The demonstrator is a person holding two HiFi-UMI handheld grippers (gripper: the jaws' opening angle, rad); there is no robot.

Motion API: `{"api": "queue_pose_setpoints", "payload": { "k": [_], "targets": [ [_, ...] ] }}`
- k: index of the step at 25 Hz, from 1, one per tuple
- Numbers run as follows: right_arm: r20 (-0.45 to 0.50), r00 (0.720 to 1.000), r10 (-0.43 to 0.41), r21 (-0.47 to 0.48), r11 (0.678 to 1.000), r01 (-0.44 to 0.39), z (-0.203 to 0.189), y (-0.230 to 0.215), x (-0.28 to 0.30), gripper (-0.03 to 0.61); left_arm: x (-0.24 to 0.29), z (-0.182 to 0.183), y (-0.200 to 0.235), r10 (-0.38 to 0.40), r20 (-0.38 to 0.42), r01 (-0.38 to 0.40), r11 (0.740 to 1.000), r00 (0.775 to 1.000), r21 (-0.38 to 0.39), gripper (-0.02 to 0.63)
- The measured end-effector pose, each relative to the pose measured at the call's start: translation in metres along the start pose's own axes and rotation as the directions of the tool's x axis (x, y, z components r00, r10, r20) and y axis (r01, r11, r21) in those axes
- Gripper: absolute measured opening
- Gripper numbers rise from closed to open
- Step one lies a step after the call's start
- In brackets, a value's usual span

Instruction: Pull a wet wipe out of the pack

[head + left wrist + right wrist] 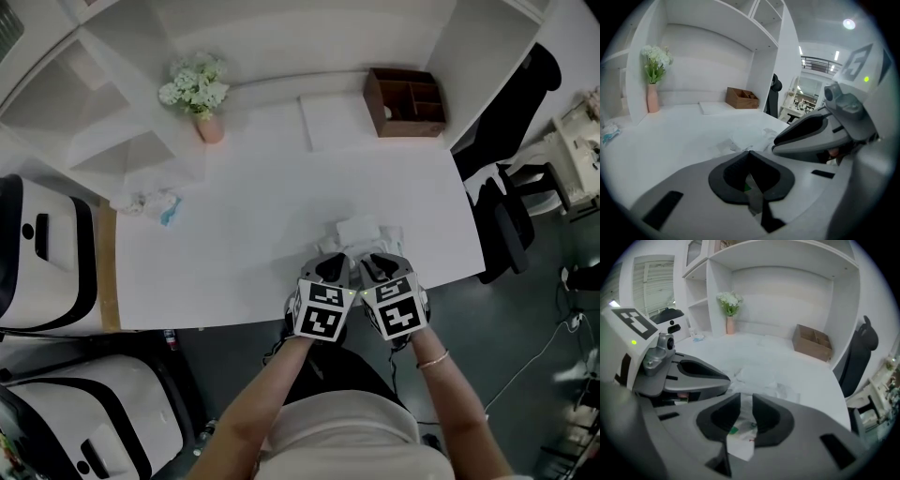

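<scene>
We see the wipe pack [361,230] at the near edge of the table [253,216], before the left gripper [330,265] and right gripper [378,264]; vase [208,127] back-left, box [405,101] back-right.

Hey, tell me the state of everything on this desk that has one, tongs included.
Wipe pack: lying at the desk's near edge.
Left tongs: shut, tips together over the pack.
Right tongs: open, narrow gap, pack showing through.
Vase: upright, flowers in it.
Wooden box: upright, open top.
Tissue wad: crumpled, at the left edge.
</scene>
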State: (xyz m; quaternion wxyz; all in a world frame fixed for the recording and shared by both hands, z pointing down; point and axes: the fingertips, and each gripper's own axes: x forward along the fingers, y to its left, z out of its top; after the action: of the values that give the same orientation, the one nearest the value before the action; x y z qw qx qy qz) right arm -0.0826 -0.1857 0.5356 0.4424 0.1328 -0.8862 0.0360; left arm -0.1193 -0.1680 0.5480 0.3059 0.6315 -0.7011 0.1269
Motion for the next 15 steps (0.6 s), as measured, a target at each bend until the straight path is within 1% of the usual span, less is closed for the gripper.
{"api": "queue_pose_setpoints", "payload": {
  "k": [8, 15],
  "targets": [
    [-0.113, 0.994, -0.013, 0.006, 1.000, 0.014, -0.004, -0.001, 0.011, 0.066, 0.001, -0.001, 0.000, -0.040, -0.003, 0.040, 0.999, 0.999, 0.001, -0.006],
    [-0.128, 0.990, -0.051, 0.032, 0.998, 0.055, -0.006, -0.004, 0.015, 0.055, 0.001, -0.001, -0.001, -0.071, -0.003, 0.071, 0.997, 0.997, 0.006, -0.006]
  ]
}}
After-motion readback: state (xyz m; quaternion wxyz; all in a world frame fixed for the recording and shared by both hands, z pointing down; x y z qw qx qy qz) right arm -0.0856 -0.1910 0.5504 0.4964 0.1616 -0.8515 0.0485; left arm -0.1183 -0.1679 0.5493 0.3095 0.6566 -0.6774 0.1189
